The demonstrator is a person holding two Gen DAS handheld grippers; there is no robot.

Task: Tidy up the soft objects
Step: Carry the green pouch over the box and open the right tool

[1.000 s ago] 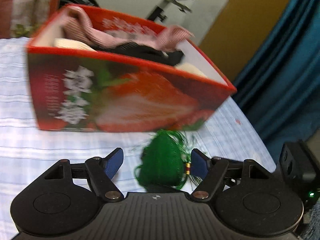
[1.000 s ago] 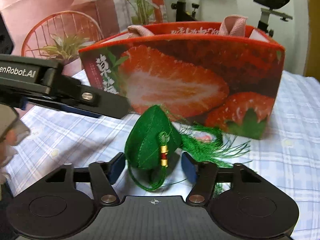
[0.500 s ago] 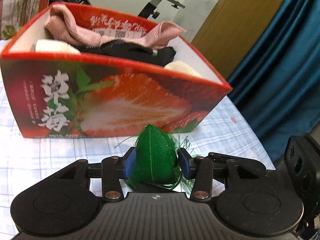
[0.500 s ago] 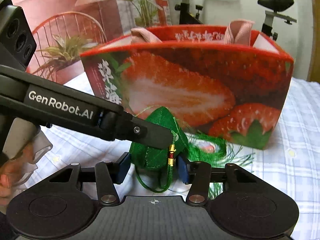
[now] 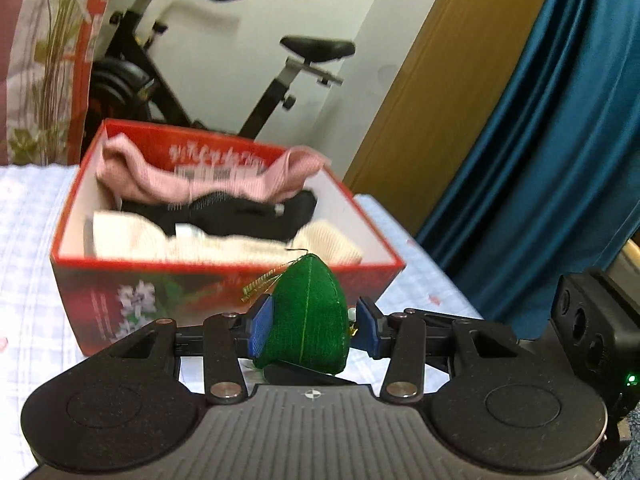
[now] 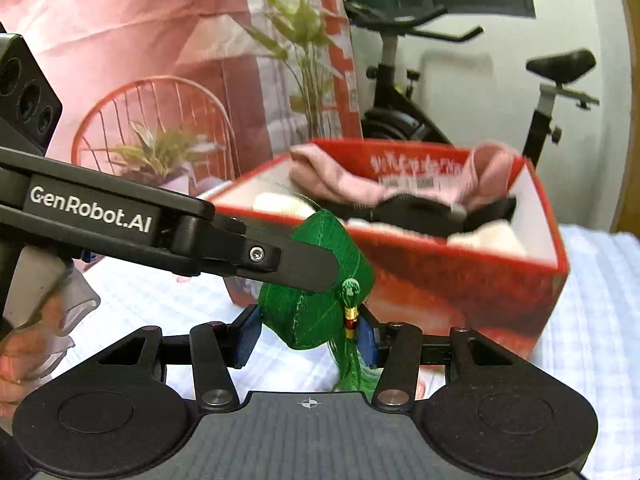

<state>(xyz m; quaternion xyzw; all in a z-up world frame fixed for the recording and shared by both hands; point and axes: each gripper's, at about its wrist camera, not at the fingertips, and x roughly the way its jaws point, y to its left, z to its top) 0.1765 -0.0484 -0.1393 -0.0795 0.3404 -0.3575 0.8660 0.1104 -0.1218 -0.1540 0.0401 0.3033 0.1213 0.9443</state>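
Observation:
A green fabric sachet point(image 5: 308, 316) with a tassel point(image 6: 352, 364) is held in the air in front of a red strawberry-print box point(image 5: 224, 280). My left gripper point(image 5: 314, 326) is shut on it from the sides. My right gripper point(image 6: 308, 338) is closed around the same sachet point(image 6: 320, 316) from below, with the left gripper's finger crossing over its top. The box point(image 6: 460, 280) holds pink, black and cream cloths point(image 5: 208, 184).
A blue-checked tablecloth point(image 5: 28, 280) covers the table. An exercise bike point(image 5: 280, 80) stands behind the box, a blue curtain point(image 5: 540, 140) to the right, and a red wire chair with a plant point(image 6: 156, 136) to the left.
Both grippers closed on the green sachet and lifted it off the table. It now hangs at the height of the box's rim, and the box's inside is in view.

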